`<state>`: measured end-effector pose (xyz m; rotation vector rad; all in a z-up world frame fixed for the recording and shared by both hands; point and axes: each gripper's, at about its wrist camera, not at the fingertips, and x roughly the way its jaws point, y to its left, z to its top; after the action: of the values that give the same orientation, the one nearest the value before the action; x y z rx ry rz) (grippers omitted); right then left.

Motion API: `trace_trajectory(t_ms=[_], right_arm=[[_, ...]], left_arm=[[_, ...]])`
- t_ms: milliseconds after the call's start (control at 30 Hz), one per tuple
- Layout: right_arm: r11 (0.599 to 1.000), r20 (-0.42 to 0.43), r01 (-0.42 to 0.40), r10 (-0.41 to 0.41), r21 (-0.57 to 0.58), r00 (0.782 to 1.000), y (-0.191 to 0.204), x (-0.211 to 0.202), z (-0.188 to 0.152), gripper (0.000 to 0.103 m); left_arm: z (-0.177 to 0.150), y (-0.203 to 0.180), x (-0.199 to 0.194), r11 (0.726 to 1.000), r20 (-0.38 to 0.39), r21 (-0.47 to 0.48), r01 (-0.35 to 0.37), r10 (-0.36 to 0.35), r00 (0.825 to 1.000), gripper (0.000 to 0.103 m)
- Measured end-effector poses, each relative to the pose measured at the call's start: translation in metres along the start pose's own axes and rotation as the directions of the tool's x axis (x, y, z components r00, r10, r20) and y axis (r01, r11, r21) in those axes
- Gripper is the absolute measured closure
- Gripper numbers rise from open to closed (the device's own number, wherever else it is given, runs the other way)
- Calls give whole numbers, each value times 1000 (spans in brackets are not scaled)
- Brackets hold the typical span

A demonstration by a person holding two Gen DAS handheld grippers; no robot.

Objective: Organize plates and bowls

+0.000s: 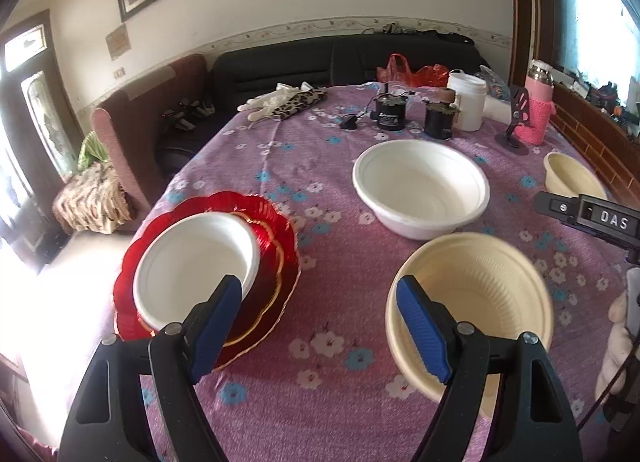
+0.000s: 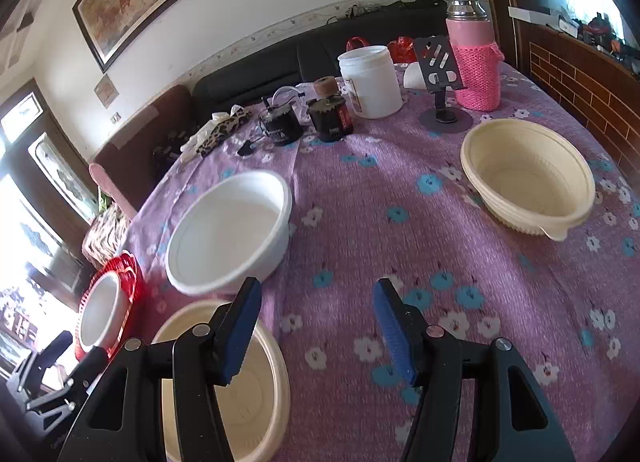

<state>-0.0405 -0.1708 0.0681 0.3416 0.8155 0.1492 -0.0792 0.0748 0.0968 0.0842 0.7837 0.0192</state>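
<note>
My left gripper (image 1: 318, 290) is open over the purple flowered tablecloth (image 1: 320, 390), with only cloth between its blue pads. Its left finger overlaps a small white bowl (image 1: 192, 262) sitting on red gold-rimmed plates (image 1: 284, 262). Its right finger overlaps the rim of a cream bowl (image 1: 480, 286). Farther back stand a large white bowl (image 1: 420, 190) and a second cream bowl (image 1: 570, 176). My right gripper (image 2: 318, 294) is also open and holds nothing. It hovers between the near cream bowl (image 2: 248, 394) and the far cream bowl (image 2: 528, 178), with the white bowl (image 2: 232, 234) ahead on the left.
At the table's far end stand a white jar (image 2: 372, 82), a pink knitted bottle (image 2: 476, 62), a phone stand (image 2: 440, 74), two black cylinders (image 2: 332, 118), gloves and a leopard pouch (image 1: 292, 102). A dark sofa (image 1: 280, 66) lies behind. A brick ledge (image 2: 580, 82) runs along the right.
</note>
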Motion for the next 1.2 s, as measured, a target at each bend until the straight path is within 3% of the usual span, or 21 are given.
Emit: trace_trajectory(t_ms=[100, 267, 433, 533, 833, 933, 967, 1033, 1067, 1200], right_arm=[[1000, 6, -24, 24, 16, 1000, 4, 6, 20, 39], [999, -16, -47, 47, -11, 999, 20, 30, 50, 37], [998, -64, -56, 53, -42, 997, 32, 62, 63, 37], [997, -80, -72, 70, -29, 994, 31, 79, 60, 37], [992, -142, -120, 114, -39, 983, 23, 107, 57, 39], [986, -167, -162, 155, -27, 974, 21, 113, 61, 44], [985, -178, -171, 164, -25, 970, 20, 116, 61, 48], [984, -208, -177, 167, -31, 964, 20, 123, 59, 56], [984, -218, -176, 165, -33, 962, 20, 126, 57, 61], [984, -240, -174, 158, -49, 958, 23, 132, 53, 77]], left_arm=[[22, 12, 11, 993, -39, -72, 98, -101, 994, 24], [63, 31, 36, 951, -83, -210, 228, -250, 965, 24], [90, 24, 66, 945, -111, -224, 237, -266, 958, 25], [98, 17, 89, 950, -148, -219, 222, -257, 955, 41], [106, 5, 164, 927, -284, -319, 196, -291, 914, 41], [105, -2, 177, 928, -314, -315, 199, -300, 901, 42], [105, -6, 180, 932, -322, -303, 201, -298, 898, 44], [105, -14, 184, 936, -339, -280, 213, -304, 890, 63], [104, -17, 185, 942, -350, -266, 206, -294, 890, 64], [106, -19, 181, 957, -331, -229, 180, -250, 910, 81]])
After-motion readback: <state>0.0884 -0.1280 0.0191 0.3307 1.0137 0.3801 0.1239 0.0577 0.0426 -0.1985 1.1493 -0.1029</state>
